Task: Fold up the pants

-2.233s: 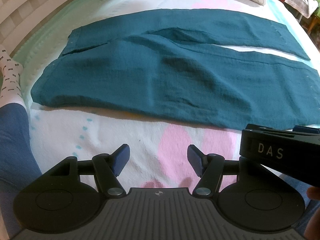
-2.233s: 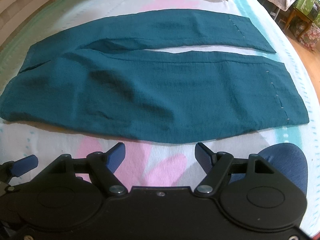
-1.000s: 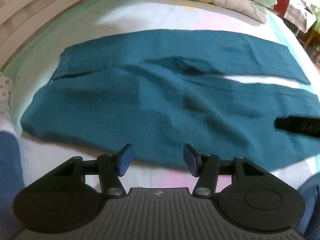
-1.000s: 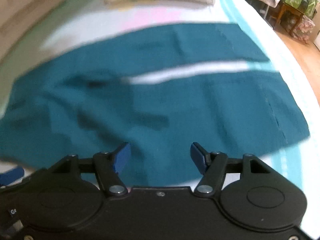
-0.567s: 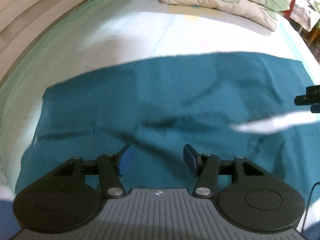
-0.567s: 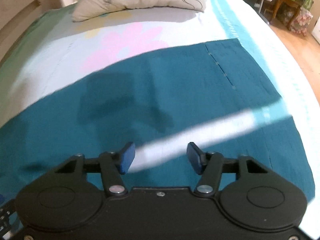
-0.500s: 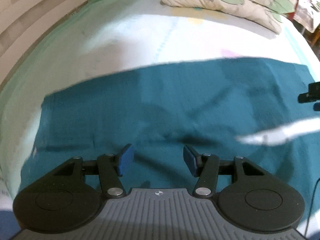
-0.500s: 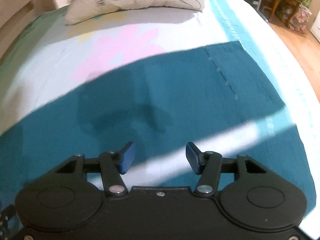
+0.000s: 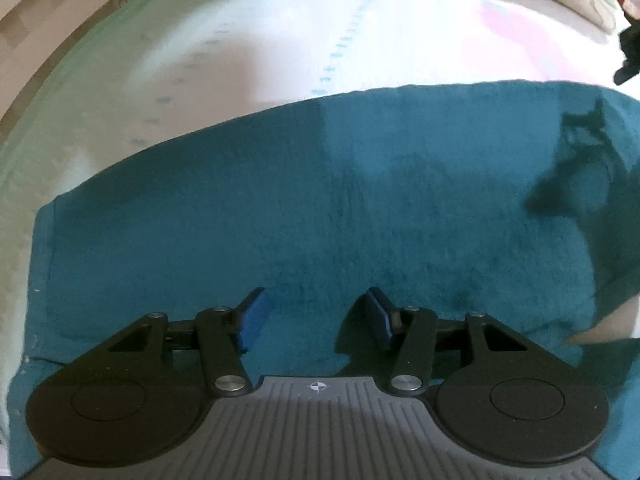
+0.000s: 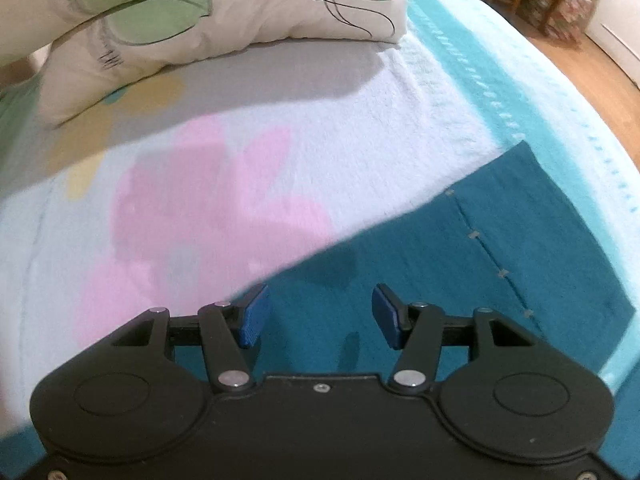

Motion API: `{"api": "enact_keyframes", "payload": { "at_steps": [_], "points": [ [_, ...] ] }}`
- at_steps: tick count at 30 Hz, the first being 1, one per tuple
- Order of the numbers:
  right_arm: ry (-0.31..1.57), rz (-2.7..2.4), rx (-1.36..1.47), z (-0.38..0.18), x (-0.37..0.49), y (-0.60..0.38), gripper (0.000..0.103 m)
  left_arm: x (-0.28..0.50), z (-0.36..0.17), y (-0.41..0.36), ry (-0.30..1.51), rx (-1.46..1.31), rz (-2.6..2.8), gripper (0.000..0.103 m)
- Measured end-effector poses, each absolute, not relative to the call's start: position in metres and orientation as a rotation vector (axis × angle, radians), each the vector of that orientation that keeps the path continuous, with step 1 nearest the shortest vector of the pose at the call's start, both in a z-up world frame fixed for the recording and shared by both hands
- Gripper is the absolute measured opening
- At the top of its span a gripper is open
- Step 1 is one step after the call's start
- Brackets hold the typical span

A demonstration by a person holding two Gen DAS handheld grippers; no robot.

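Teal pants [image 9: 320, 200] lie flat on a bed sheet. In the left wrist view my left gripper [image 9: 316, 318] hovers over the far leg near the waist end, jaws open, nothing between the blue pads. In the right wrist view my right gripper [image 10: 318, 316] hangs above the far leg's upper edge close to the hem of the pants [image 10: 500, 248], jaws open and empty. A dark piece of the right gripper [image 9: 630, 56] shows at the left view's right edge.
A white sheet [image 10: 240, 152] with pink flower print and a turquoise border [image 10: 520, 100] covers the bed. A leaf-patterned pillow [image 10: 200, 12] lies beyond the pants. Wooden floor and furniture [image 10: 560, 0] stand past the bed's right side. A headboard [image 9: 36, 28] runs along the left.
Both grippers have moved forward across the pants from the near leg to the far leg. The right one now sits at the far edge, with the pillow much closer.
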State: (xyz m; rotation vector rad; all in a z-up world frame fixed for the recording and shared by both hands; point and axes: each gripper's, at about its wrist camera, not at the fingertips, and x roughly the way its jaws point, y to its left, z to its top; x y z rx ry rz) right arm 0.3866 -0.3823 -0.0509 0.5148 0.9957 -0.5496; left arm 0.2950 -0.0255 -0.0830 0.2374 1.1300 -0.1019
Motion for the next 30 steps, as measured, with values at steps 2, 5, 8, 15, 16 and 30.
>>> {"api": "enact_keyframes", "payload": {
  "at_steps": [2,5,8,15,16,30],
  "points": [
    [0.992,-0.569,0.546,-0.057,0.396,-0.386,0.061,0.290,-0.084,-0.025,1.118,0.245,-0.107,0.053],
    [1.035,-0.592,0.571,-0.068,0.409,-0.392,0.061,0.288,-0.082,-0.026,1.110,0.259,-0.109,0.053],
    [1.102,-0.591,0.601,-0.080,0.410,-0.400,0.059,0.289,-0.079,-0.029,1.112,0.266,-0.106,0.052],
    [1.064,-0.502,0.549,-0.062,0.364,-0.399,0.011,0.302,-0.066,-0.028,1.146,0.180,-0.142,0.051],
    [1.055,-0.490,0.551,-0.060,0.356,-0.397,0.011,0.304,-0.061,-0.027,1.140,0.160,-0.147,0.051],
    [1.035,-0.372,0.593,-0.065,0.279,-0.396,0.011,0.342,-0.026,-0.047,1.130,-0.009,-0.186,0.051]
  ]
}}
